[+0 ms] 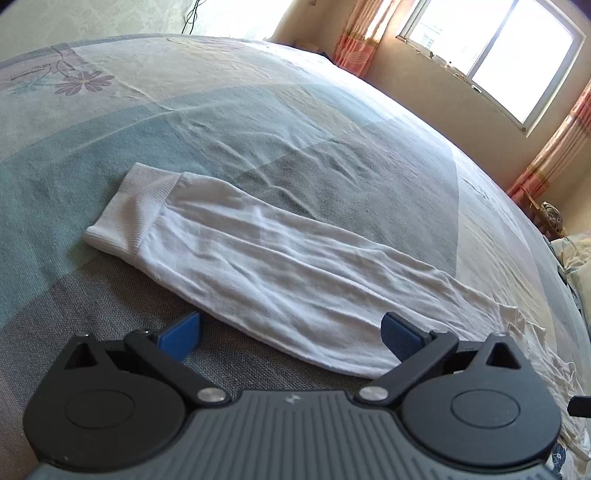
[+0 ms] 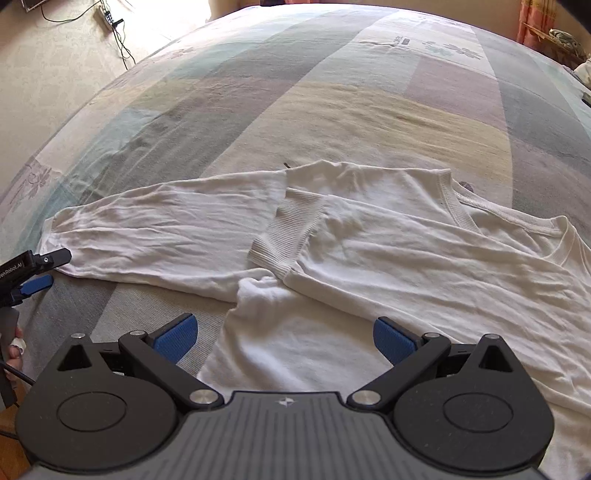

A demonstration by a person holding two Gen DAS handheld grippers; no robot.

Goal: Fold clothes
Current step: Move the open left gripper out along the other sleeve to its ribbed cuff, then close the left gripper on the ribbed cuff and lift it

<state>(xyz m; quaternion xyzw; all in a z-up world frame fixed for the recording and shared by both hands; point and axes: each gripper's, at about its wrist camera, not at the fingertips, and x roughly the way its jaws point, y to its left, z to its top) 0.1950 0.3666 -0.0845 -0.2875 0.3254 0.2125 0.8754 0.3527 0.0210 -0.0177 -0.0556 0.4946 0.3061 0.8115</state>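
A white long-sleeved shirt [image 2: 406, 258] lies flat on the bed. One sleeve is folded across the chest, its ribbed cuff [image 2: 284, 236] near the middle. The other sleeve [image 1: 277, 266] stretches out to the left, ending in a ribbed cuff [image 1: 129, 210]. My left gripper [image 1: 291, 336] hovers open just over that sleeve's near edge, nothing between its blue pads. In the right wrist view the left gripper [image 2: 40, 269] shows at the far left by the sleeve's end. My right gripper [image 2: 284, 339] stands open above the shirt's body near the armpit, holding nothing.
The bed carries a patchwork sheet [image 2: 332, 92] of grey, teal and cream panels. A window [image 1: 498, 48] with orange curtains is at the far right. Cables and a power strip [image 2: 109, 18] lie on the floor beyond the bed. A pillow [image 1: 576, 254] sits at the right.
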